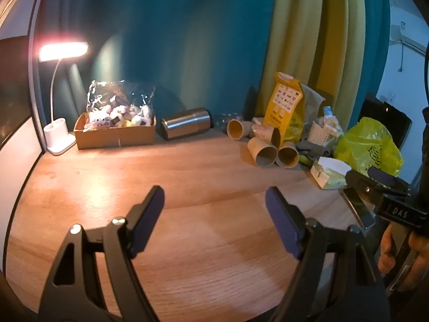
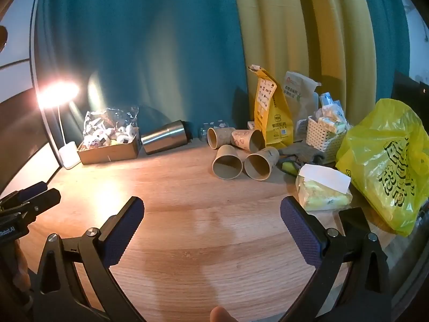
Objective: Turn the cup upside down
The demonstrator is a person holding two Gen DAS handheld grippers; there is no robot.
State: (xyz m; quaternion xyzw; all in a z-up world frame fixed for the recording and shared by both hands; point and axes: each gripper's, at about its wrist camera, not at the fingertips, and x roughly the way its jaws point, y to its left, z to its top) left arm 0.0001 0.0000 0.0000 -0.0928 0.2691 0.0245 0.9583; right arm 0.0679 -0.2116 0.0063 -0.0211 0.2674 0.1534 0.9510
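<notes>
Several brown paper cups lie on their sides at the back of the wooden table (image 2: 187, 241), mouths toward me: one (image 2: 227, 162) at front left, one (image 2: 260, 163) beside it, two more (image 2: 218, 137) behind. They also show in the left wrist view (image 1: 264, 152). A steel tumbler (image 2: 164, 136) lies on its side to their left. My left gripper (image 1: 214, 201) is open and empty over the near table. My right gripper (image 2: 211, 212) is open and empty, well short of the cups.
A lit desk lamp (image 1: 57, 134) and a cardboard box of small toys (image 1: 115, 131) stand at back left. A yellow paper bag (image 2: 270, 115), white basket (image 2: 324, 136), tissue pack (image 2: 321, 190) and yellow plastic bag (image 2: 386, 166) crowd the right side.
</notes>
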